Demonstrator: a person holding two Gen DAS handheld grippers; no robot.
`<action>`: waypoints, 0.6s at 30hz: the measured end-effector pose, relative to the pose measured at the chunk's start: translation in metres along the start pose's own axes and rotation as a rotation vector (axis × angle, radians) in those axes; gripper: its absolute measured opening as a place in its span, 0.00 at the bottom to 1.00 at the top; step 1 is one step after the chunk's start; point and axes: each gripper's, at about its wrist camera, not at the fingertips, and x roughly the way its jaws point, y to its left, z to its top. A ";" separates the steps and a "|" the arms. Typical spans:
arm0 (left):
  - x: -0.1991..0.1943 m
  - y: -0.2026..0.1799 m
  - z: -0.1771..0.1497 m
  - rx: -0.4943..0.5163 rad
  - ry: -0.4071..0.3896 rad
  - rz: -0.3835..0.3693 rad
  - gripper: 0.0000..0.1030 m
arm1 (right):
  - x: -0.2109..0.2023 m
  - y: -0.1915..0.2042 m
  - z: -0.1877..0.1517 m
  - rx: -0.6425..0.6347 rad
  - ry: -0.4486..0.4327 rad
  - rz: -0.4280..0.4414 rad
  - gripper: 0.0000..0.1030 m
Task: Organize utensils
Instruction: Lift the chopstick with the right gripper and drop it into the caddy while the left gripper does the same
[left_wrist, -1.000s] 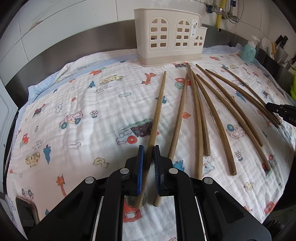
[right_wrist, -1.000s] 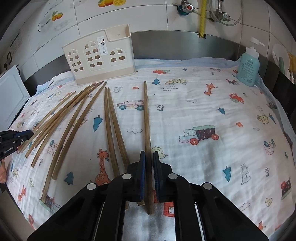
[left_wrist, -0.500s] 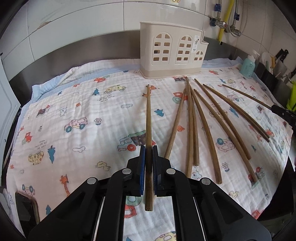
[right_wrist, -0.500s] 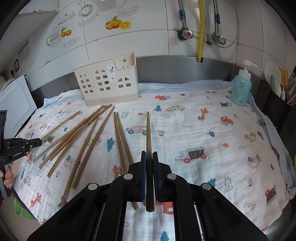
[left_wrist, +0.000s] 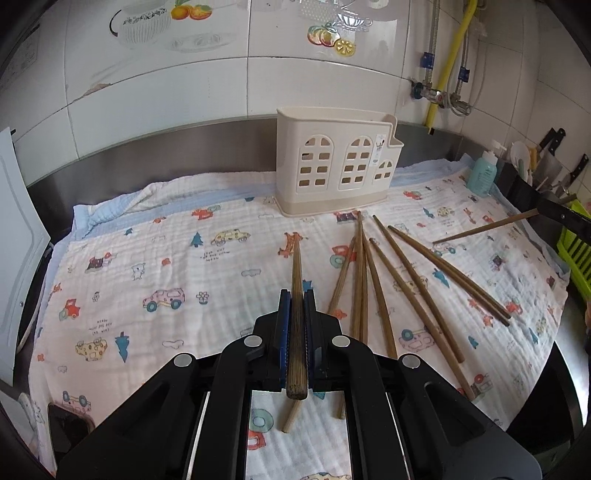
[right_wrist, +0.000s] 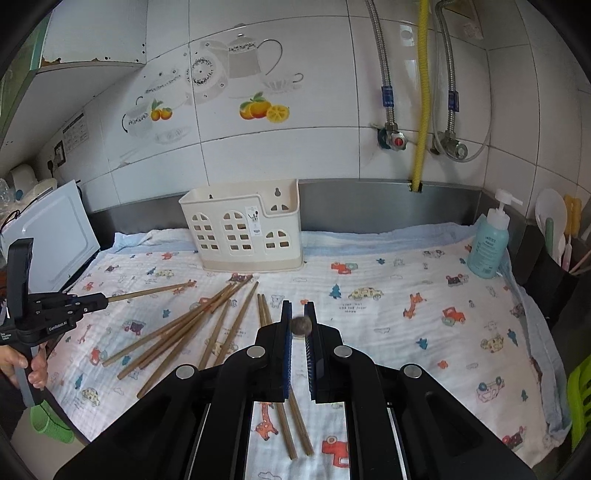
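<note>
Left wrist | left hand-held gripper pinching chopstick | right hand-held gripper pinching another chopstick

Right gripper pinched one chopstick, seen end-on. Left gripper at frame's left clamped another chopstick. Loose chopsticks lay fanned on printed cloth, near the cream holder.
</note>
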 end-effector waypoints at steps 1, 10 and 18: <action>-0.001 -0.002 0.003 0.007 -0.005 -0.002 0.05 | 0.000 0.000 0.006 -0.006 -0.001 0.008 0.06; -0.009 -0.007 0.042 0.029 -0.046 -0.017 0.05 | -0.014 -0.002 0.079 -0.051 -0.055 0.081 0.06; -0.014 -0.017 0.085 0.068 -0.089 -0.016 0.05 | 0.004 0.002 0.154 -0.063 -0.110 0.129 0.06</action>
